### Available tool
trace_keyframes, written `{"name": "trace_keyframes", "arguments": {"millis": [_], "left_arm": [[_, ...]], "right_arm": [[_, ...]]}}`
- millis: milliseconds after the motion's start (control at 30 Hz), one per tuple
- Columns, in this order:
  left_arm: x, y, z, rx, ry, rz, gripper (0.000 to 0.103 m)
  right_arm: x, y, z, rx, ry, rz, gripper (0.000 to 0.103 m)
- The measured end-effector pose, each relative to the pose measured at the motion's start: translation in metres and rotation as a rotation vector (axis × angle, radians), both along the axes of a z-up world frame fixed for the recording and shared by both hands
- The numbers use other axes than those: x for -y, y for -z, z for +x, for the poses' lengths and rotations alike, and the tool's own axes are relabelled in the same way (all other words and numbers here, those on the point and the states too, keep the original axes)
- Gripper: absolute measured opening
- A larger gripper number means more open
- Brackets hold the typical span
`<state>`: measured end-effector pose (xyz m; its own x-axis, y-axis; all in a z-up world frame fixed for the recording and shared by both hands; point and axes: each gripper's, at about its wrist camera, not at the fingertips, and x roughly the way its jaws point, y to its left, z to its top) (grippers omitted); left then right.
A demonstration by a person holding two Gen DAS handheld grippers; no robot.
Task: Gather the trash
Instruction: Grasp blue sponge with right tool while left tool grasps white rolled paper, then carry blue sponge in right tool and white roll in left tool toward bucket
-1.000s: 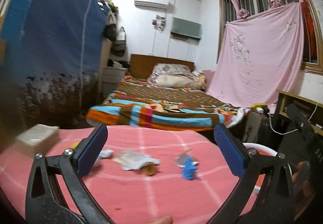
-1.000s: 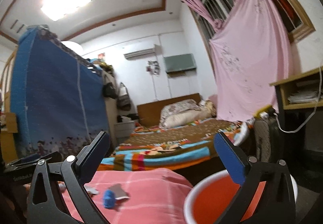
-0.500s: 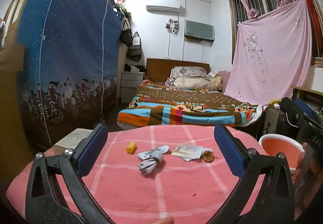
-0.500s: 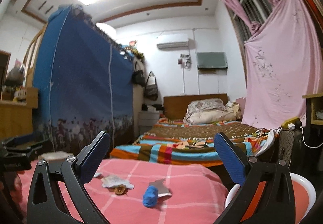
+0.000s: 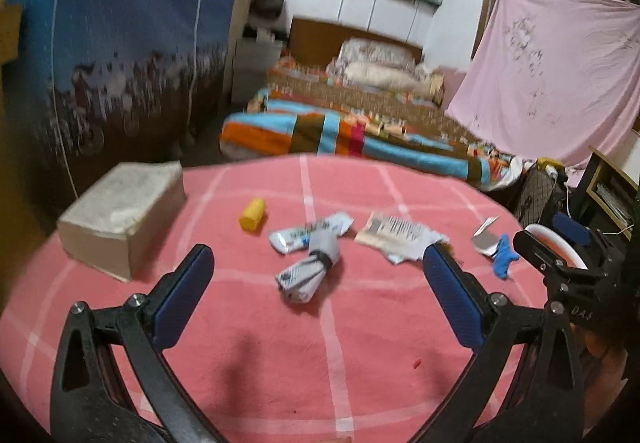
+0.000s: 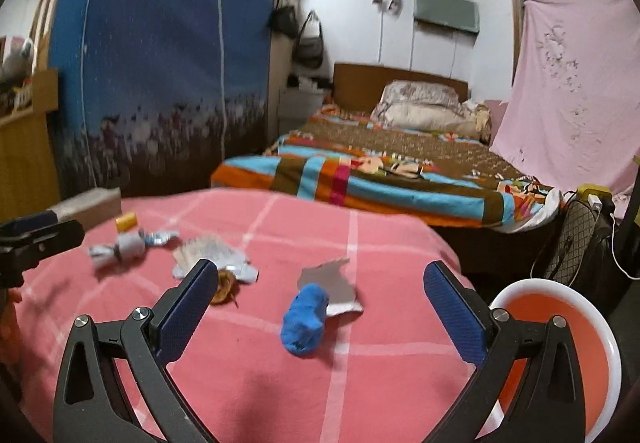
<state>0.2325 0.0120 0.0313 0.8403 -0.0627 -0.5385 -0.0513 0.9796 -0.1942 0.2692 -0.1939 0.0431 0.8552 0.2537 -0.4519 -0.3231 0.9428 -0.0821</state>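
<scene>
While both the left hand-held gripper [image 5: 318,285] and right hand-held gripper [image 6: 320,295] gape wide over the worktop [image 5: 360,363], wrappers [image 5: 310,255] lie mid-worktop, a bin [image 6: 560,323] off its right edge.

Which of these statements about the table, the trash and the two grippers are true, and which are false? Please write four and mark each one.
1. The left gripper is open and holds nothing. True.
2. The blue crumpled piece lies inside the orange basin. False: it lies on the pink tablecloth, beside the basin.
3. The small yellow cylinder lies between the thick book and the twisted wrapper. True.
4. The right gripper is shut on the blue piece. False: it is open and holds nothing.
</scene>
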Motion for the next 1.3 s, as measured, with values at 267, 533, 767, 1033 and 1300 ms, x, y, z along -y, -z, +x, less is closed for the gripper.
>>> {"name": "trace_keyframes", "arguments": {"millis": [267,533,767,1033,1300], "left_arm": [[-0.008,0.020,0.022,-0.154,0.007,-0.074,0.057],[-0.014,0.027,0.027,-0.196,0.009,-0.133,0.023],[-0.006,0.025,0.030,-0.206,0.043,-0.106,0.000],[0.021,0.001,0.007,-0.065,0.089,-0.001,0.000],[0.054,-0.030,-0.021,0.162,0.121,0.022,0.000]], "right_arm": [[0.004,0.020,0.025,-0.203,-0.021,0.038,0.092],[0.006,0.029,0.033,-0.300,-0.053,0.077,0.047],[0.011,0.032,0.037,-0.347,-0.075,0.136,0.025],[0.019,0.020,0.022,-0.253,-0.094,0.192,0.025],[0.047,-0.007,-0.010,-0.033,-0.074,0.325,0.025]]}}
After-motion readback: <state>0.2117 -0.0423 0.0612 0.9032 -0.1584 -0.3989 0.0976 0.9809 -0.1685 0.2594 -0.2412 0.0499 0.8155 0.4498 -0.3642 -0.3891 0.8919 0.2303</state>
